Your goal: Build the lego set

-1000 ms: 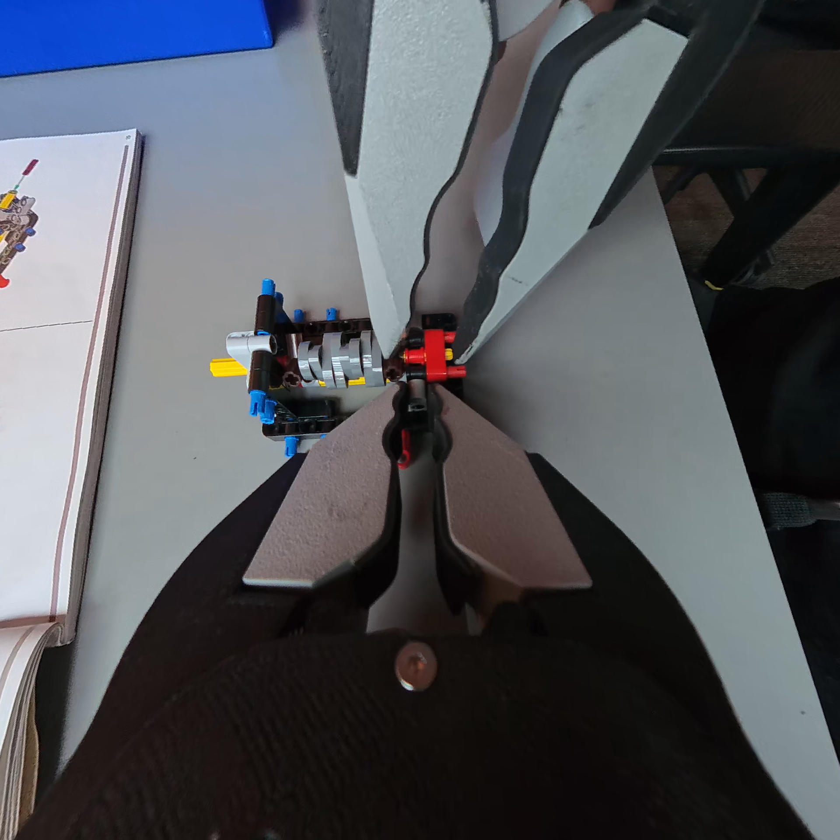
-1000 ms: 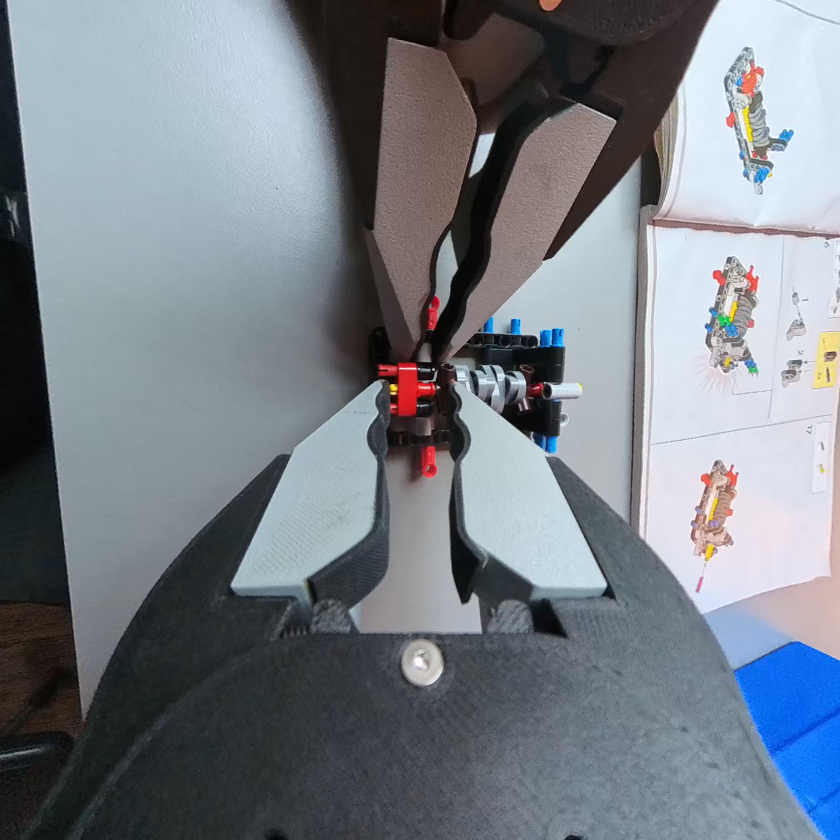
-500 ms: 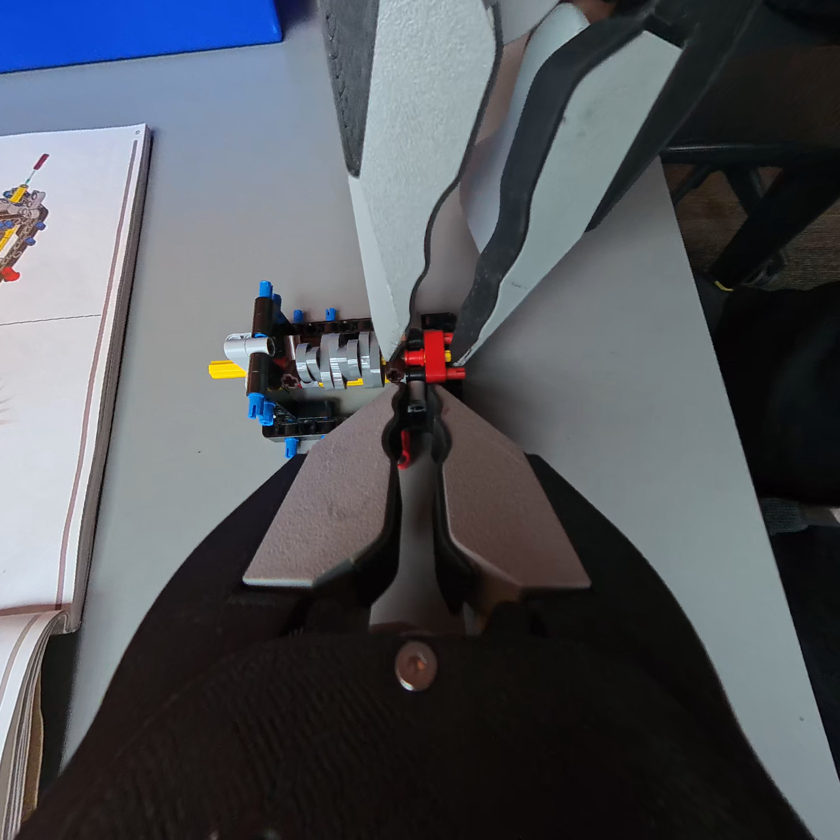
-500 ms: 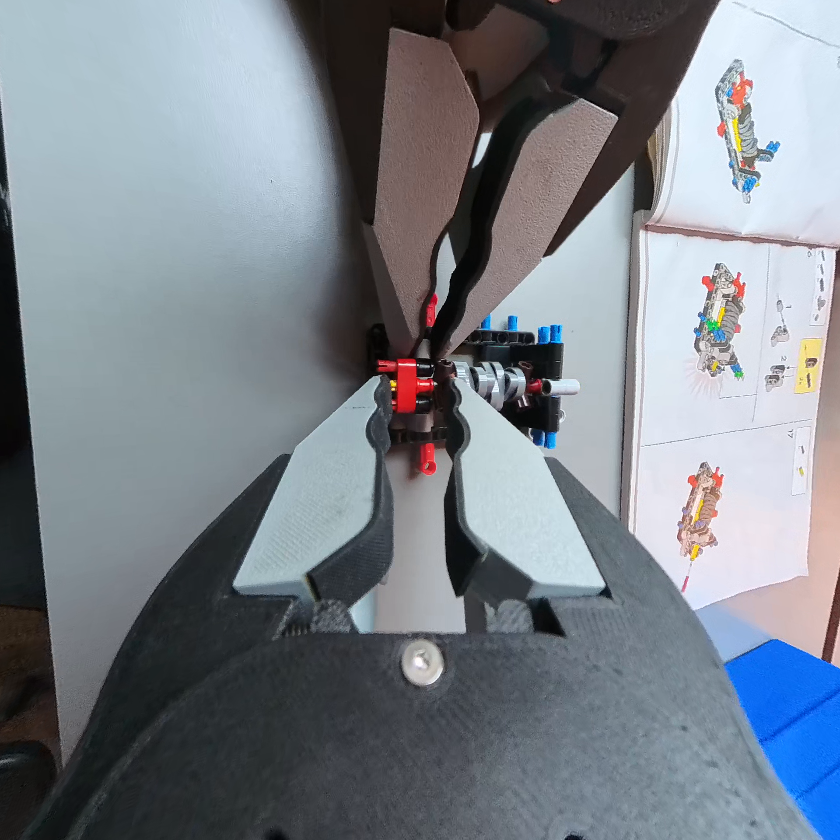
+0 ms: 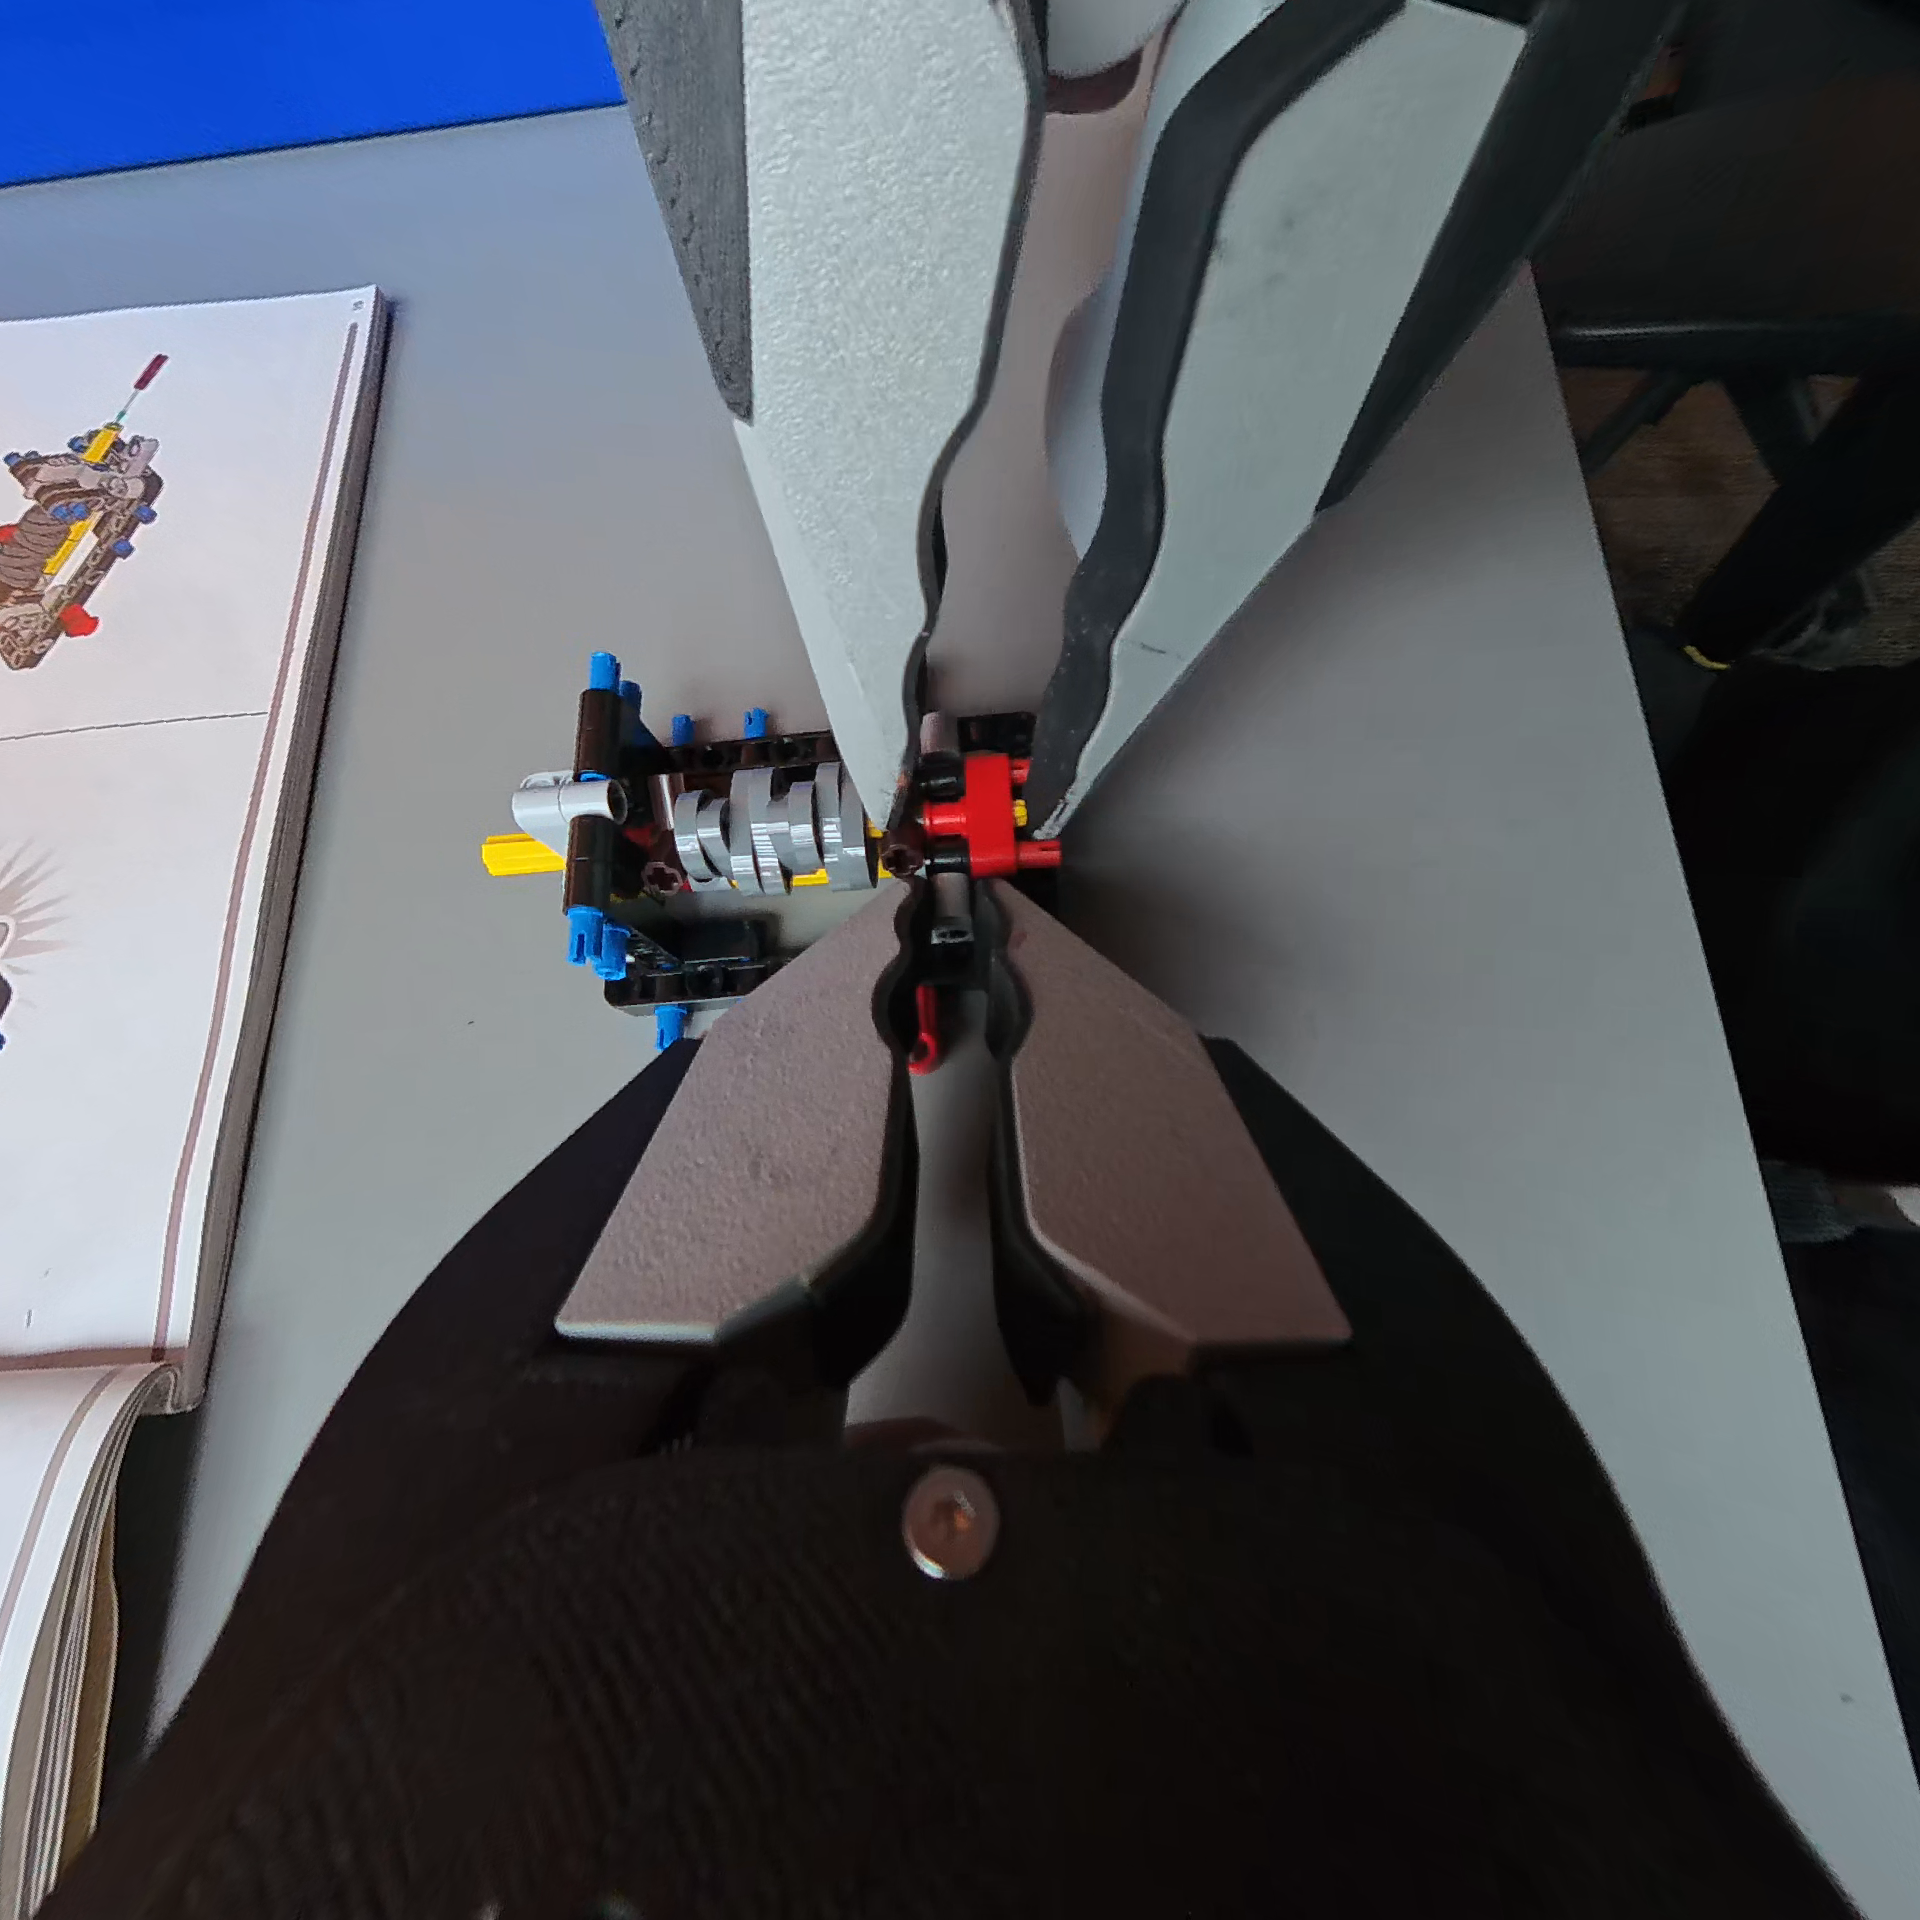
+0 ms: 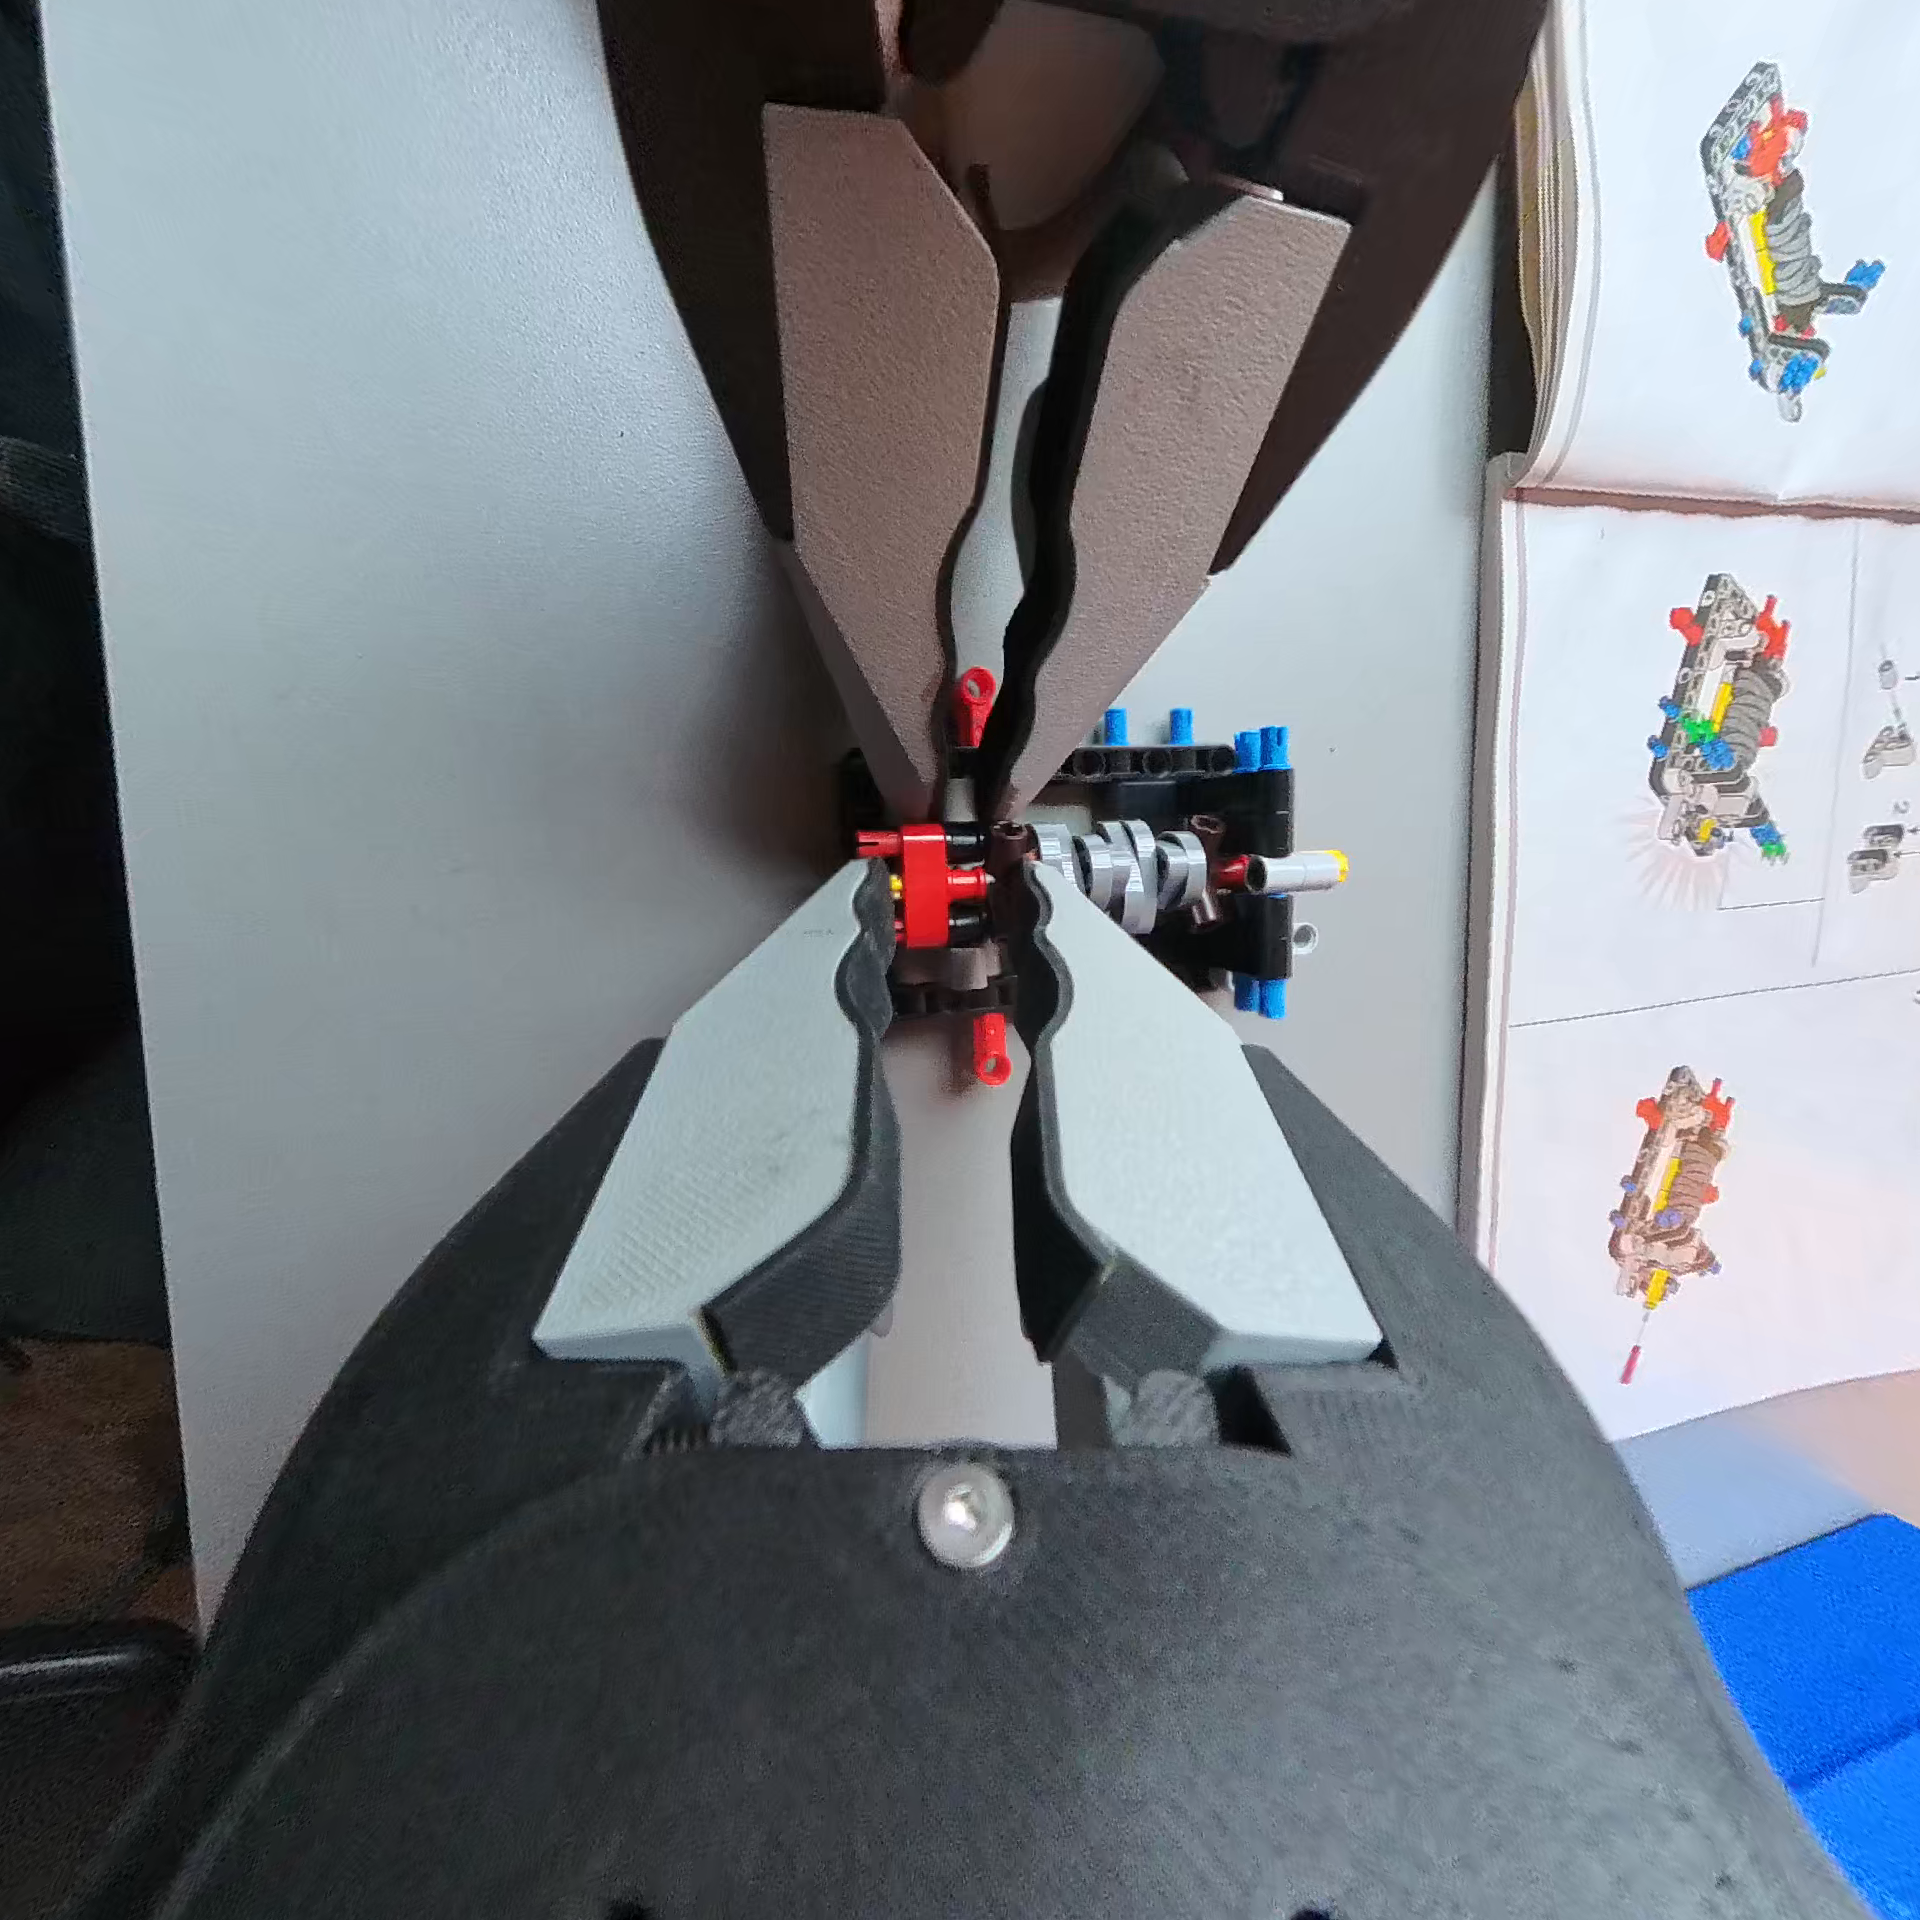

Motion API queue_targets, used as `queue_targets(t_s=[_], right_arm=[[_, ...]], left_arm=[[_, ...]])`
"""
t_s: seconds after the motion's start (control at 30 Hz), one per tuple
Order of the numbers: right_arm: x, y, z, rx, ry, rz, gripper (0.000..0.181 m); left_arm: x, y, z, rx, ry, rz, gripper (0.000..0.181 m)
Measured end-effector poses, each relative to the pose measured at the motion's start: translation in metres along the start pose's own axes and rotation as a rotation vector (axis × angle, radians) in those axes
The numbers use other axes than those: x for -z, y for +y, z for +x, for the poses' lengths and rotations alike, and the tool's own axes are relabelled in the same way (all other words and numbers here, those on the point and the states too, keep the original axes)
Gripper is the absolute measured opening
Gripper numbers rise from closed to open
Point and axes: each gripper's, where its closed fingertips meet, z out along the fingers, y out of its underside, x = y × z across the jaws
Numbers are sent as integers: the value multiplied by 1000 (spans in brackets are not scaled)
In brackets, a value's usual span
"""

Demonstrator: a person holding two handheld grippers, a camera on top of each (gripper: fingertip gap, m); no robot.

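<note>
The lego assembly lies flat on the grey surface, near the surface's edge and well apart from the open instruction booklet beside it. It is a black frame carrying a row of grey cam-like pieces, blue pins at the booklet end, a light grey tube with a yellow axle poking out, and a red connector block at the other end. The two tools meet nose to nose over that red end. The left tool is narrowed, its fingers pressed on the black beam of the frame just by the red block, with a small red pin showing in the slot between them. The right tool comes from the opposite side, set a little wider, its dark pads bracketing the red connector block and touching the assembly on both sides. A second red pin lies between its fingers. A blue mat shows at a corner of the surface.
</note>
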Motion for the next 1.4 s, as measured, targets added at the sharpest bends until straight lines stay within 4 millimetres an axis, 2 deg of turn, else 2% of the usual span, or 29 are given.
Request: queue_targets(t_s=[0.53, 0.57, 0.63, 0.8, 0.83, 0.93, 1.03, 1.2, 1.33, 1.4], right_arm=[[1, 0, 0, 136, 84, -41, 19], [1, -2, -2, 156, 76, -27, 7], [0, -1, -3, 183, 78, -15, 9], [4, -5, -9, 47, -12, 62, 7], [8, -3, -9, 24, -9, 85, 0], [27, -7, 0, -29, 81, 185, 7], [38, -13, 1, -71, 127, 231, 5], [27, -10, -6, -106, 137, 207, 0], [16, -1, -6, -122, 138, 158, 9], [17, 5, -2, -158, 163, 164, 9]], left_arm=[[-1, 1, -2, 17, -11, 0, 4], [-1, 1, -3, 22, -17, -2, 5], [0, 1, -4, 42, -1, 3, 4], [2, -1, -1, 60, 64, 30, 5], [2, -3, -1, 70, 63, 37, 4], [1, -2, -3, 61, 44, 30, 5], [1, -2, -3, 59, 45, 32, 5], [0, -2, -3, 56, 40, 24, 5], [0, -2, -4, 65, 40, 25, 5], [2, -4, -4, 71, 51, 48, 5]])
